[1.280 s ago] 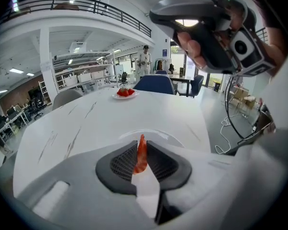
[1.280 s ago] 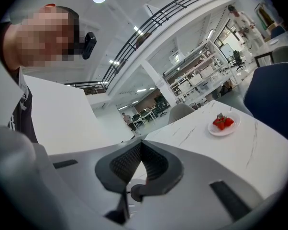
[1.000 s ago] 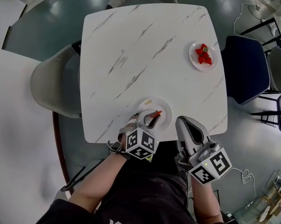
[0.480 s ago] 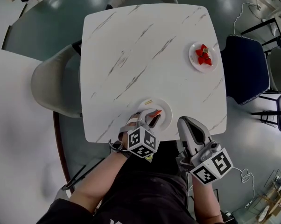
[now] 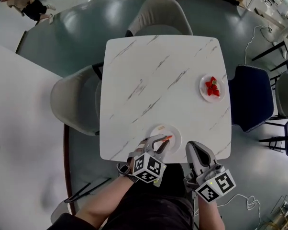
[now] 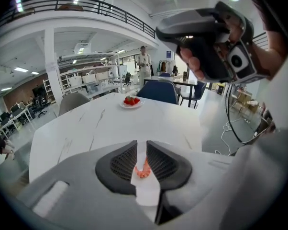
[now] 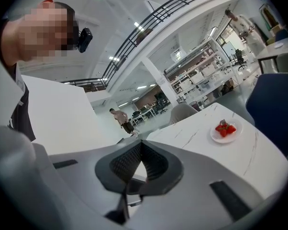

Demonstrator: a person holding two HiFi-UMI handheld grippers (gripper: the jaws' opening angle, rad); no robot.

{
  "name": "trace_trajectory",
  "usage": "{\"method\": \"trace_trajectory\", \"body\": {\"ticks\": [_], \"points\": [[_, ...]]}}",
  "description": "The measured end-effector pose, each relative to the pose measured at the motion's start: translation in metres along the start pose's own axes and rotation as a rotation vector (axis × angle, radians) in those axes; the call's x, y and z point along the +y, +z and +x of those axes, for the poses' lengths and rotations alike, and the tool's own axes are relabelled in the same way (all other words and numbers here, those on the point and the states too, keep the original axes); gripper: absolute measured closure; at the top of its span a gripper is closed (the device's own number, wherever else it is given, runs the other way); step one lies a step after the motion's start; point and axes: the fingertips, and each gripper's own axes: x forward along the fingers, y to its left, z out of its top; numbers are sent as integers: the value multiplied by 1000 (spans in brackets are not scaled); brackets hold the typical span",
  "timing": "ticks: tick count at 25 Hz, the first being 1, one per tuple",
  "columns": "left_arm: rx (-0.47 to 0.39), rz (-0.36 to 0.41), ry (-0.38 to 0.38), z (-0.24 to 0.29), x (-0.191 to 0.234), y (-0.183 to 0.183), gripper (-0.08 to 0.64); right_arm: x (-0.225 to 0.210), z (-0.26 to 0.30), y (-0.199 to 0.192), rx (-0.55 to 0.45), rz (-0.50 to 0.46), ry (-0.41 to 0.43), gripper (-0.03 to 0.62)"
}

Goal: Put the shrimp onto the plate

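The person holds two tools low at the near edge of a white marble desk. The left claw is clenched on a small orange shrimp. In the left gripper view the shrimp sits curled in the narrow gap between the two ribbed black jaws, touching both. The shrimp hangs over a round white plate that rests near the desk's front edge. The plate shows white below the jaws in the left gripper view.

The right claw is just to the right of that plate, at the desk's front edge. It is clenched, and in the right gripper view its jaws meet with nothing between them.

Farther away, near the desk's right edge and well apart from both claws, is a second small plate with red strawberries on it.

Chairs stand around the desk: a grey one at its left side, a blue one at its right, and another grey one at the far side.
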Motion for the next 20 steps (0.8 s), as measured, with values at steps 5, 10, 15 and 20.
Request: {"method": "trace_trajectory", "body": {"ticks": [5, 10, 15, 20], "points": [[-104, -75, 10, -44, 8, 42, 497, 24, -4, 26, -6, -36, 13, 591], [-235, -134, 39, -94, 18, 91, 497, 52, -4, 57, -24, -87, 49, 591], [-376, -183, 60, -143, 26, 134, 497, 81, -7, 84, -60, -144, 90, 591], [-488, -229, 61, -186, 23, 165, 499, 107, -16, 100, -78, -179, 111, 591]]}}
